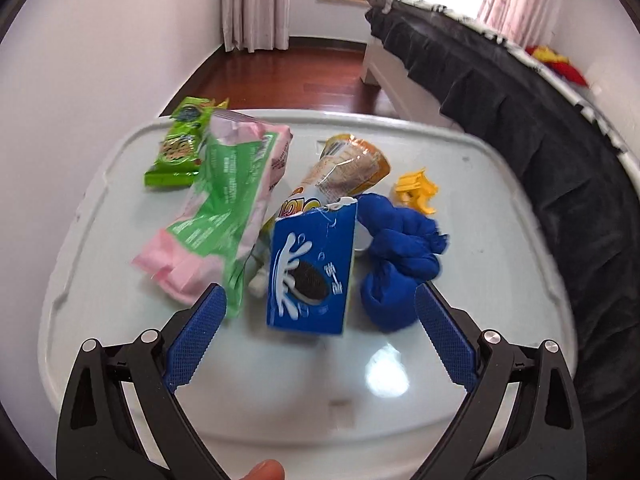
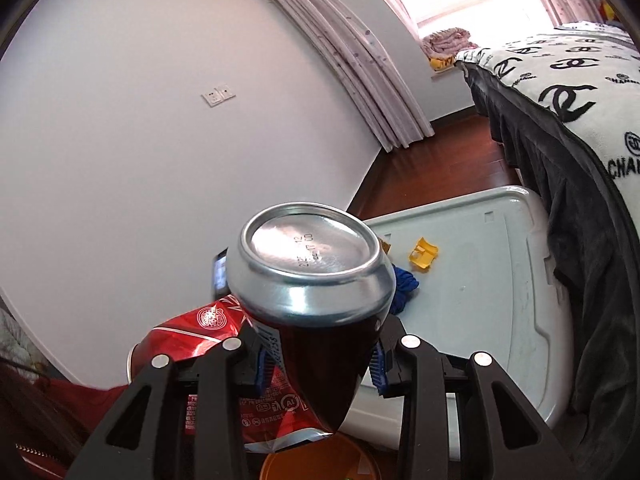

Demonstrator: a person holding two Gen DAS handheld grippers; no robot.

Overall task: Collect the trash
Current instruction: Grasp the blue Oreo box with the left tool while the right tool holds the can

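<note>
In the left wrist view my left gripper (image 1: pixel 320 312) is open just short of a pile of trash on the pale plastic table (image 1: pixel 280 380). A blue Oreo box (image 1: pixel 310 272) stands between the fingers. Behind it lie a pink and green wrapper (image 1: pixel 224 200), an orange snack bag (image 1: pixel 348 168) and a green snack packet (image 1: pixel 180 144). In the right wrist view my right gripper (image 2: pixel 320 364) is shut on a dark drink can (image 2: pixel 316 280), bottom end facing the camera. A crushed red can (image 2: pixel 200 340) sits just behind it to the left.
A blue knotted cloth (image 1: pixel 396 256) and a yellow plastic clip (image 1: pixel 416 192) lie at the table's right, also in the right wrist view, the cloth (image 2: pixel 404 284) and the clip (image 2: pixel 423 254). A bed with a dark skirt (image 1: pixel 540 128) borders the table. An orange round rim (image 2: pixel 320 460) shows below the can.
</note>
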